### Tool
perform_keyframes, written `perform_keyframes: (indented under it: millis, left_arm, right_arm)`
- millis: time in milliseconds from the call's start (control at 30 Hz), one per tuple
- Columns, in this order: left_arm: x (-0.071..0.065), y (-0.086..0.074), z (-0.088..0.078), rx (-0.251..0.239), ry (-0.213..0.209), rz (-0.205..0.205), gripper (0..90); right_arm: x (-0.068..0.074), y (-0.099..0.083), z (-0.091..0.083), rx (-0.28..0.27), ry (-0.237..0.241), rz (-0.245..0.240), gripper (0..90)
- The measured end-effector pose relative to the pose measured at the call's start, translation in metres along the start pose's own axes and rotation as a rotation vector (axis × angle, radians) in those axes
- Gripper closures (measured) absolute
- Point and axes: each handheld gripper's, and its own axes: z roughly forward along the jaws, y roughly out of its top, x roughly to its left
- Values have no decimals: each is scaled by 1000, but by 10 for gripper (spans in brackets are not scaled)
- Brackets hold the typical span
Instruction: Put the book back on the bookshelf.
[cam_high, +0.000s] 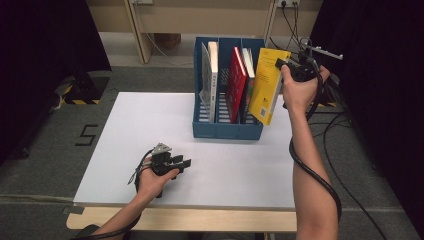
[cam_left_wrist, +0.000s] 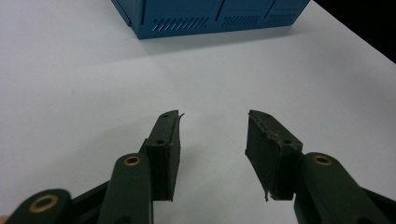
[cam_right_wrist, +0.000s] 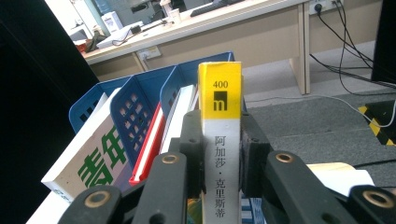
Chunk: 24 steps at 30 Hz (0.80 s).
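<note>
1. The right gripper (cam_high: 284, 65) was clamped on the spine of a yellow book (cam_high: 268, 85), holding it tilted at the right end of the blue file rack (cam_high: 227, 131), above the worktop (cam_high: 150, 125).
2. The left gripper (cam_high: 182, 164) rested low over the white worktop, jaws apart with nothing between them, well apart from the rack.
3. A red book (cam_high: 236, 82) and a white book (cam_high: 213, 80) stood in the rack's compartments.
</note>
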Motion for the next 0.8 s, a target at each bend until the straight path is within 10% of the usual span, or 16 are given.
perform_keyframes:
  millis: [800]
  left_arm:
    - [-1, -1, 1, 2, -4, 2, 544]
  right_arm:
    - [7, -4, 5, -6, 30, -35, 765]
